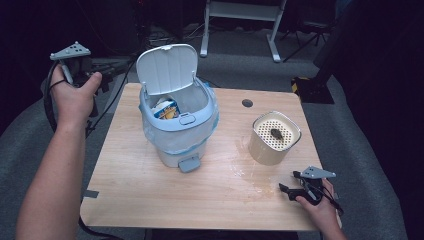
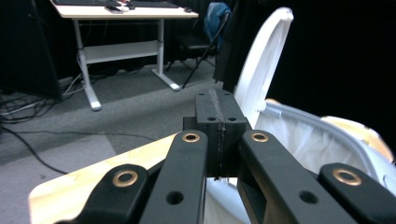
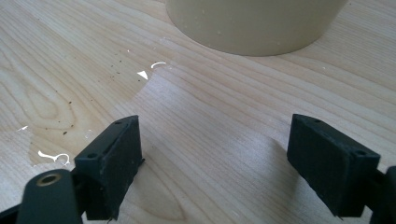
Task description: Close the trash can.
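Forearms enter from the near edge of the light wooden worktop (image 1: pixel 150 190), one to each side. Left hand-held gripper (image 1: pixel 102 75) is raised off the far-left corner, jaws pressed flat together with nothing between them, beside the white hinged lid (image 1: pixel 167 67) of the pale blue-grey pedal bin (image 1: pixel 180 132), which stands open and upright. Bin sits centre-left, lined with a translucent bag; a small blue and yellow carton (image 1: pixel 166 109) lies inside against the far wall. Right hand-held gripper (image 1: pixel 286 190) rests low at the near-right corner, jaws moderately apart and empty, pointing toward the cream round container with a perforated insert (image 1: pixel 274 137), just beyond it. A small dark scrap (image 1: pixel 275 133) sits on the insert. Wet smears and dark specks mark the wood between bin and container. Judgement: the drop into the bin looks done and the dark scrap seems next. To do it well, keep the lid standing open, approach the container from above, not from the side, pinch only the scrap without pressing the insert down, and carry it low and level across the wet patch to the bin mouth.
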`<state>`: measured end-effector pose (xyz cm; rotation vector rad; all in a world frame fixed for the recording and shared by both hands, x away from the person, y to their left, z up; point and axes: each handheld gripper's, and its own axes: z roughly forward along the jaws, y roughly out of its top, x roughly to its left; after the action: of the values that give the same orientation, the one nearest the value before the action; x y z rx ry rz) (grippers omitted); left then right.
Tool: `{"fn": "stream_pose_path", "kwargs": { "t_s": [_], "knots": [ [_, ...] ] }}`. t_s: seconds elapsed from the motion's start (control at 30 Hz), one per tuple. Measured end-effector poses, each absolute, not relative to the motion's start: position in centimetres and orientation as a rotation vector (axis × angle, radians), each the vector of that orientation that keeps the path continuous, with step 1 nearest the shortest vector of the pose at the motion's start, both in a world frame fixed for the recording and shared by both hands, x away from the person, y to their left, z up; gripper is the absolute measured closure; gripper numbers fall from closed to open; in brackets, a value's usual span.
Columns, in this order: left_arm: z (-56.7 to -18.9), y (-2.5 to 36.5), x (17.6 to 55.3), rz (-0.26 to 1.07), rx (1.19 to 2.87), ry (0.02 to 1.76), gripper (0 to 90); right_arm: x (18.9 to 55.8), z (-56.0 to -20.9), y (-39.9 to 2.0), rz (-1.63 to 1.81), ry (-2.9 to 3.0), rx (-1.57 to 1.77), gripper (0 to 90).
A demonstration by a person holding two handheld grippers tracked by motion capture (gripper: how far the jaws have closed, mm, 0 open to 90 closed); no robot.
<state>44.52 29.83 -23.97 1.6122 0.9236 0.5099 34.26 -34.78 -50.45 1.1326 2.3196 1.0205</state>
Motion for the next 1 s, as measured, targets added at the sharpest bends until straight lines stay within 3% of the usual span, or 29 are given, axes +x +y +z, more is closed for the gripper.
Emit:
{"fn": "stream_pose_path", "kwargs": {
  "t_s": [0.53,1.0],
  "knots": [
    [-23.6,29.0,47.7,0.46,1.591,0.944,90.0,34.3,-50.5,-34.8,1.02,2.32,1.132,17.9],
    [-23.4,27.4,45.7,0.359,1.688,0.777,90.0,34.3,-50.5,-34.8,1.02,2.32,1.133,17.9]
  ]
}}
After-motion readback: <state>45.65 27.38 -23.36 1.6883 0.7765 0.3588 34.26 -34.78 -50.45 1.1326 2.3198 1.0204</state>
